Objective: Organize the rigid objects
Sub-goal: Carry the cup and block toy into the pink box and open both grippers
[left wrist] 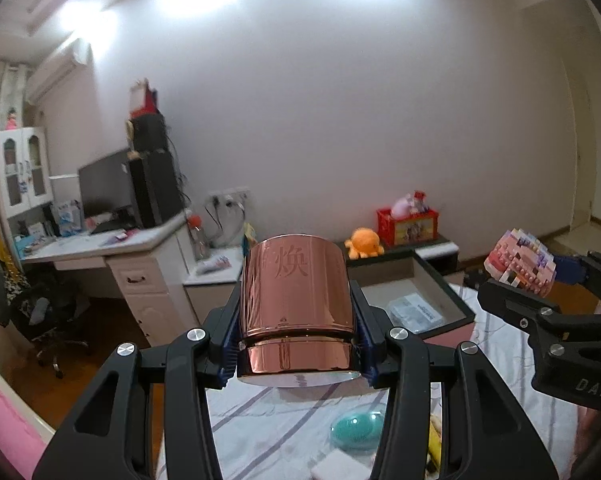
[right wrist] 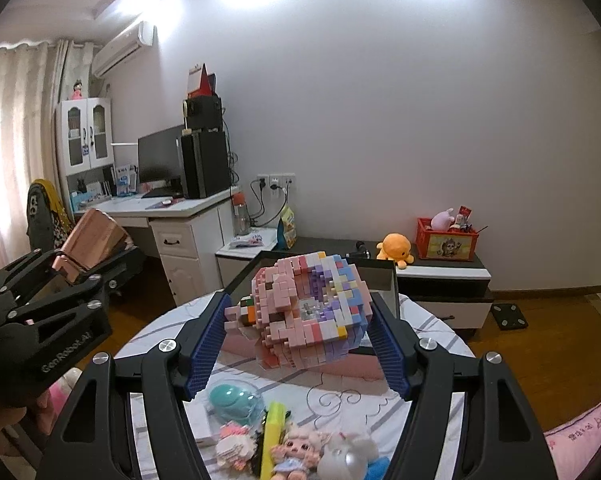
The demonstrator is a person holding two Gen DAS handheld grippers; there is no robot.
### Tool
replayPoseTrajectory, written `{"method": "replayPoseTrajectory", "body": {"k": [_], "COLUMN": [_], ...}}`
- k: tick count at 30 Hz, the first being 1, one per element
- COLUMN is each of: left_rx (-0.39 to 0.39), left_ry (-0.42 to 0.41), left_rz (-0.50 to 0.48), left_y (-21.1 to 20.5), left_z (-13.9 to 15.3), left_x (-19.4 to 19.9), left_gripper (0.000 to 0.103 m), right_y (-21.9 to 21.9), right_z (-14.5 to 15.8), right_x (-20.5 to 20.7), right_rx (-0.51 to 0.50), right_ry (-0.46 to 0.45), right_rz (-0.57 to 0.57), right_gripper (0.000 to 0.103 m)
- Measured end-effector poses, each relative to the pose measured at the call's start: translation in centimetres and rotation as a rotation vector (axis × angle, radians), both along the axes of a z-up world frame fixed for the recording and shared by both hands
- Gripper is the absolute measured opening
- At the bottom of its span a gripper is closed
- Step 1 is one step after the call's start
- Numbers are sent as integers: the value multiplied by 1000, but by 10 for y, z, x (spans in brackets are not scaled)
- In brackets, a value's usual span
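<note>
Left gripper [left wrist: 296, 344] clamped on copper cup [left wrist: 294, 292] engraved 焕, right gripper [right wrist: 300, 340] clamped on pastel brick model [right wrist: 304, 312], both held above striped round table [right wrist: 380, 408], open box [left wrist: 432, 280] beyond.

A home bedroom: computer desk [right wrist: 172, 206], curtains [right wrist: 12, 140], patterned bedsheet [right wrist: 340, 396] (plush toys around), wall air conditioner [right wrist: 122, 48].
</note>
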State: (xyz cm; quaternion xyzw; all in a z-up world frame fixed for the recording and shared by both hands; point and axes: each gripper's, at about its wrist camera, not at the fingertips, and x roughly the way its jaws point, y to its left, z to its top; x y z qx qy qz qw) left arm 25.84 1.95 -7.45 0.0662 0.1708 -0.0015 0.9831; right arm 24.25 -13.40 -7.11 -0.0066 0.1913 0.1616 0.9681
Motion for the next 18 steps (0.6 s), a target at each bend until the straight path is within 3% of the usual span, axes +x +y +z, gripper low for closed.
{"method": "replayPoseTrajectory", "body": {"k": [3,6,9,13,15,18], "left_rx": [-1,50,37,54,53,60], "left_ry": [83,165,269,344,367,387], "left_rz": [-22,10,-7,-17,-24,-20], "left_y": [0,-5,-8,-15,-17,-21], "left_z": [-16,-38,-64,-91,-98,-107], "left_x": [46,92,132,159,167,177], "left_gripper": [48,48,47,48,48,48], "right_y": [1,0,-1,6,6,10], "right_z": [-8,-25,-47,-73,-80,-78], "right_x": [33,75,112,145,155,161], "right_rx": [-29,-54,-51,-86,-50,-87], "right_ry": [45,117,203,300,361,369], "right_rz": [-1,-20,-24,-10,28,21], "right_gripper": [69,69,69,69,69,69]}}
